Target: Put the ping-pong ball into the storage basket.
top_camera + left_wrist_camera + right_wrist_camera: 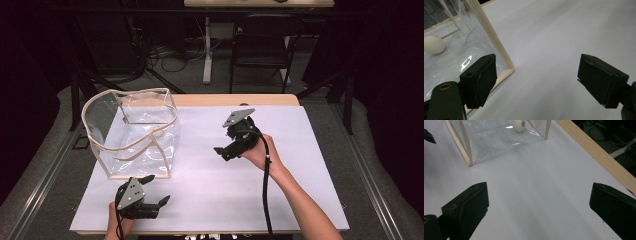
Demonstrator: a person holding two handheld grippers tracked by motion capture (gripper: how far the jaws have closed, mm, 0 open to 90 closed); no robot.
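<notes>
While the clear, crinkly plastic bag with stiff cream edging stands at the far left of the white table, both gripper views reveal a smooth white egg-shaped ball on its floor. Left gripper, near the bag's corner, and right gripper, mid-table, gape empty.

Both grippers are chunky black units, and the left gripper and right gripper each carry a grey three-cornered plate on top with a few small dark holes in it. A black cable trails back from each one along the person's bare forearms, no sleeves showing. Up close the jaws are blocky matte-black pads, and there's what looks like a brass-coloured screw or bushing on the left one's arm.
</notes>
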